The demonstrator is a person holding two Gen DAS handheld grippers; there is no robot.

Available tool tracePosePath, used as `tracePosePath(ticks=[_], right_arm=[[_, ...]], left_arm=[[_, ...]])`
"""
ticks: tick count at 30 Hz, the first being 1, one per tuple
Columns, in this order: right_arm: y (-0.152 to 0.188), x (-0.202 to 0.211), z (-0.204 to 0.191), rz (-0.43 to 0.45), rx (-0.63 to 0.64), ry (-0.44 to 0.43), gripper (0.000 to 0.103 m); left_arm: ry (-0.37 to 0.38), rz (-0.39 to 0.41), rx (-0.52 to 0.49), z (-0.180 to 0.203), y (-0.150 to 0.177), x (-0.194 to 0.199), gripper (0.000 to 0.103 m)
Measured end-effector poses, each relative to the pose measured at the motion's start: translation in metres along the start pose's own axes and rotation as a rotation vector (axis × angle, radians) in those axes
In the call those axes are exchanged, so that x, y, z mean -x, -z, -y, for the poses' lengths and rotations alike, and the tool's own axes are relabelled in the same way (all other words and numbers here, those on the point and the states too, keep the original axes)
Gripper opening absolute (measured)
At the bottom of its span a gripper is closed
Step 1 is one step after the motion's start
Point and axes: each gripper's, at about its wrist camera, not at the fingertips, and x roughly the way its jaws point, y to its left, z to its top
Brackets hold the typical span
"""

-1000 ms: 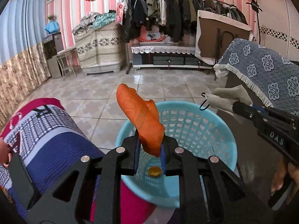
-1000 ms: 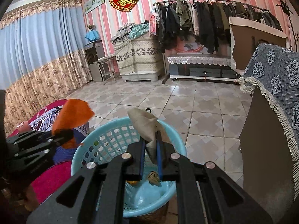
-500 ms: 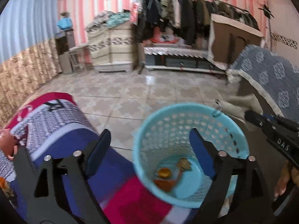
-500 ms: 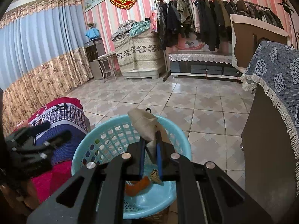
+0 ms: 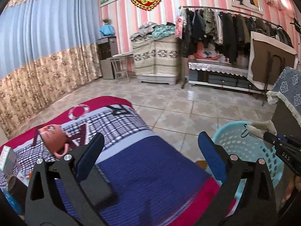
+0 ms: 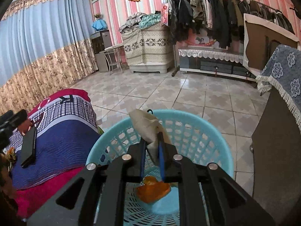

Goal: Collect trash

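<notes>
A light blue plastic basket (image 6: 210, 131) stands on the floor beside the bed; it also shows in the left wrist view (image 5: 244, 145). An orange wrapper (image 6: 152, 190) lies on its bottom. My right gripper (image 6: 151, 141) is shut on a crumpled beige paper (image 6: 146, 124) and holds it over the basket; the paper shows in the left wrist view (image 5: 263, 128). My left gripper (image 5: 150, 150) is open and empty above the bed's blue and red blanket (image 5: 146, 173), left of the basket.
On the blanket lie a brown clay cup (image 5: 53, 139), a black phone (image 5: 97, 186) and a small box (image 5: 5, 158) at the left edge. A cabinet with a blue fringed cloth (image 6: 282, 71) stands right of the basket. Tiled floor (image 6: 169, 90) stretches beyond.
My left gripper opened and dropped the orange wrapper into the basket, then swung left over the bed. My right gripper keeps holding the beige paper over the basket.
</notes>
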Motion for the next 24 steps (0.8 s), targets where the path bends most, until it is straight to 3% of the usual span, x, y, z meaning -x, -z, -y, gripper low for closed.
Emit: tracePosePath(ticks=[1,2,3,6,12,18,24], right_arm=[[0.001,-0.003,-0.001,-0.008,0.001,0.013,0.015],[0.002,-0.005,-0.002,-0.014,0.002,0.020,0.021],[0.002,-0.006,-0.002,-0.020,0.001,0.021,0.033],[0.002,-0.005,-0.003,-0.019,-0.004,0.022,0.054],[-0.005,0.010,-0.004,0.032,0.019,0.034,0.078],[-0.010,0.023,-0.009,0.084,0.044,0.068,0.092],[-0.012,0.029,-0.015,0.103,0.065,0.058,0.095]], left_arm=[[-0.008,0.002,0.003,-0.004,0.001,0.001,0.097],[-0.014,0.001,0.009,-0.008,0.002,0.002,0.097],[-0.015,-0.001,0.013,-0.011,0.002,0.002,0.097],[-0.022,-0.011,0.032,-0.019,0.004,0.001,0.097],[-0.038,-0.029,0.045,-0.029,0.013,0.005,0.097],[-0.057,-0.030,0.081,-0.044,0.015,0.012,0.097],[-0.091,-0.019,0.100,-0.063,0.018,0.026,0.097]])
